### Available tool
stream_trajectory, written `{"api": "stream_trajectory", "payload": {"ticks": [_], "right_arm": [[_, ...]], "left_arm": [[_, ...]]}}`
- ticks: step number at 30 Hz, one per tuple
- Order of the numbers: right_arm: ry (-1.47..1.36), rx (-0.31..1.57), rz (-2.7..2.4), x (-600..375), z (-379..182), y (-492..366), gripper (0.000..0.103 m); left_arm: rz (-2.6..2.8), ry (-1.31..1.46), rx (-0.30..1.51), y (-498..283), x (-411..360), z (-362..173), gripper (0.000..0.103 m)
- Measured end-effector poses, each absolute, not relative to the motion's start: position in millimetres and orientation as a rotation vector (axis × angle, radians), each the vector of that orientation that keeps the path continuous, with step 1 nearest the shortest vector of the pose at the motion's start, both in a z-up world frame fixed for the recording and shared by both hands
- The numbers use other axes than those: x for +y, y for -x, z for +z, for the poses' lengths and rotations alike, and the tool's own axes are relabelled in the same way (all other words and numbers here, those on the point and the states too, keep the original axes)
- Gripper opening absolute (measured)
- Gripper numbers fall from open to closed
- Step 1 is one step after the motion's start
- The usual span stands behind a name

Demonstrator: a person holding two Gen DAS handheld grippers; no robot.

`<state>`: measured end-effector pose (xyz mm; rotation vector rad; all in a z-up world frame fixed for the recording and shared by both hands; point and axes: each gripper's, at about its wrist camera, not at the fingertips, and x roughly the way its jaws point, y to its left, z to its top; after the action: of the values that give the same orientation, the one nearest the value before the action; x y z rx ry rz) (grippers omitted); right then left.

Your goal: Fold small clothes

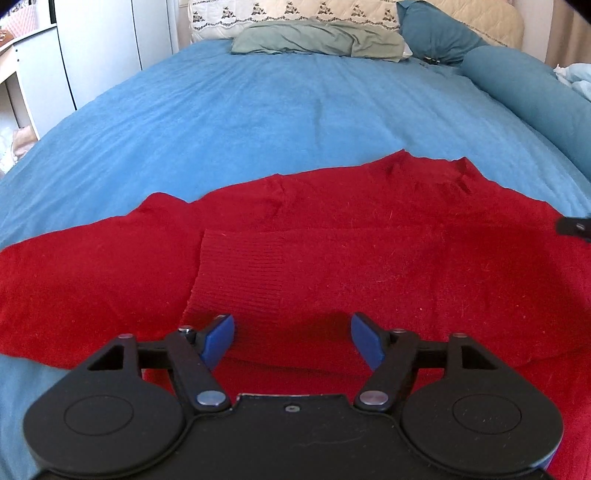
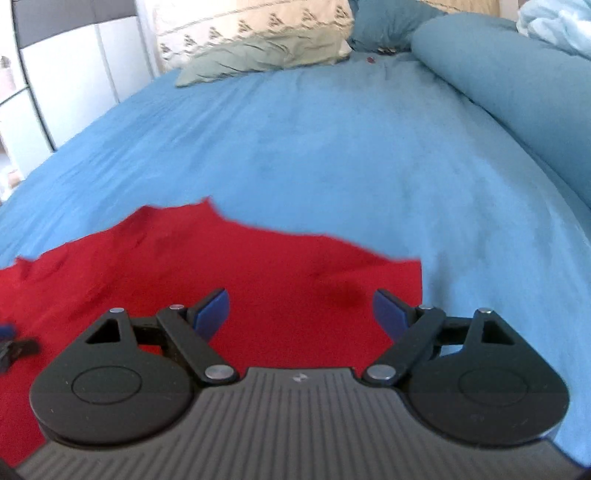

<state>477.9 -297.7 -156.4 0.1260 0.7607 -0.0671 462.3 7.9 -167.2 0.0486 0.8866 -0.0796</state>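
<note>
On the blue bedspread (image 1: 258,107), which fills most of both wrist views, I have a red sweater (image 1: 332,229) spread flat near the foot of the bed, one ribbed cuff (image 1: 243,266) folded in over its body. At the head of the bed lie a grey-green pillow (image 1: 317,42) and, behind it, a cream quilted pillow with a dark embroidered trim (image 1: 291,14); a long teal bolster (image 1: 532,96) runs down the right side. White cabinet doors (image 1: 99,40) stand beyond the left edge (a desk corner shows further left, too blurred to read). My left gripper (image 1: 292,339) hovers just above the sweater beside the cuff, its blue pads (image 1: 219,341) spread wide with nothing between them. My right gripper (image 2: 301,314) hangs over the sweater's (image 2: 221,280) right edge, where red cloth meets the bedspread (image 2: 332,147), its blue pads (image 2: 210,314) likewise parted and gripping nothing.
</note>
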Motion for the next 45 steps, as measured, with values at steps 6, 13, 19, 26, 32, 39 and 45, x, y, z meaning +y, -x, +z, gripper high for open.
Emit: {"api": "stream_trajectory", "payload": {"ticks": [6, 13, 19, 26, 32, 39, 45], "right_arm": [[-0.204, 0.800, -0.133, -319.5, -171.1, -491.8, 0.099], [-0.171, 0.726, -0.026, -274.3, -100.3, -454.3, 0.101], [-0.226, 0.728, 0.022, -201.4, -53.4, -409.3, 0.103], [-0.276, 0.783, -0.029, -118.1, -63.0, -394.4, 0.103], [-0.312, 0.822, -0.083, -66.6, -84.5, -385.4, 0.103], [-0.315, 0.831, -0.125, -26.7, -99.0, -380.6, 0.103], [-0.324, 0.835, -0.123, -10.1, -106.9, -384.1, 0.103]], "left_arm": [[-0.093, -0.034, 0.888, -464.5, 11.8, -167.9, 0.075], [-0.031, 0.044, 0.829, -441.9, 39.1, -116.8, 0.075], [0.105, 0.153, 0.773, -407.9, 115.3, -68.4, 0.101], [0.303, 0.274, 0.794, -387.5, 246.6, -72.1, 0.100], [0.392, 0.368, 0.783, -391.9, 336.1, -88.8, 0.087], [0.415, 0.473, 0.835, -409.7, 390.1, -119.0, 0.059], [0.446, 0.534, 0.858, -409.0, 398.8, -133.7, 0.046]]}}
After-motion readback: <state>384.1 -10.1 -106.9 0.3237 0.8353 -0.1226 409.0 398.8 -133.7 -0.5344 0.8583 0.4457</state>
